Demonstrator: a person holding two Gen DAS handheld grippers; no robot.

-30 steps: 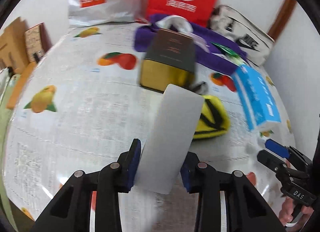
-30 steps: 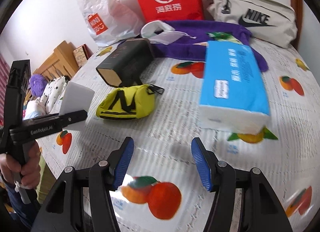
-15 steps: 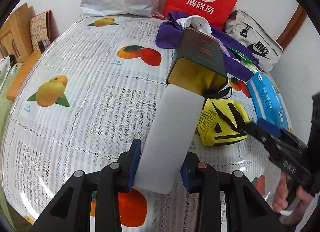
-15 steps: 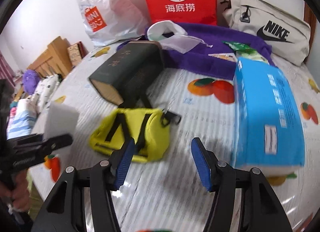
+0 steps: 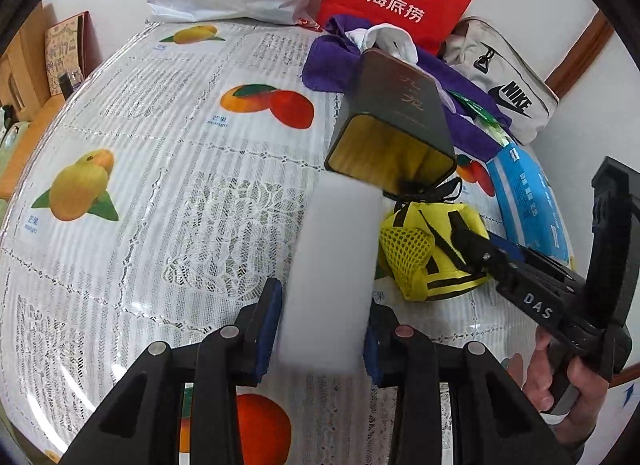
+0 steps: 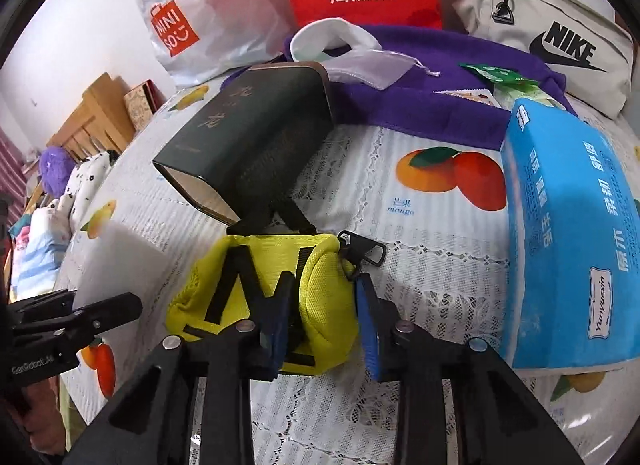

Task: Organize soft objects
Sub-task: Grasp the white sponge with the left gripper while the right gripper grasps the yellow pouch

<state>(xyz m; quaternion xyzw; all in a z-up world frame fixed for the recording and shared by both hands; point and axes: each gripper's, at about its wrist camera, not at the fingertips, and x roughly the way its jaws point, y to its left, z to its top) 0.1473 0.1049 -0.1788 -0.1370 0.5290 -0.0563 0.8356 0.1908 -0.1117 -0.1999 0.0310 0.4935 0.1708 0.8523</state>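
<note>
- Left gripper point(image 5: 322, 339): pinching white sponge point(image 5: 334, 273), held off the cloth point(image 5: 160, 185), far end pointing toward dark box point(image 5: 394, 125).
- Best kept steady and clear of the pouch while the other hand works; no tighter squeeze needed on foam.
- Pouch point(image 6: 272, 297), yellow mesh, lying on the cloth in front of the box, blue tissue pack point(image 6: 568, 233) to its right.
- Right gripper point(image 6: 320, 329): jaws closing, pouch's right part bunched between them, the left pad already sunk into the fabric.
- Worth biting the body rather than the black clip point(image 6: 362, 253); lifting straight up only once the fabric stops giving, strap under the box likely to drag.
</note>
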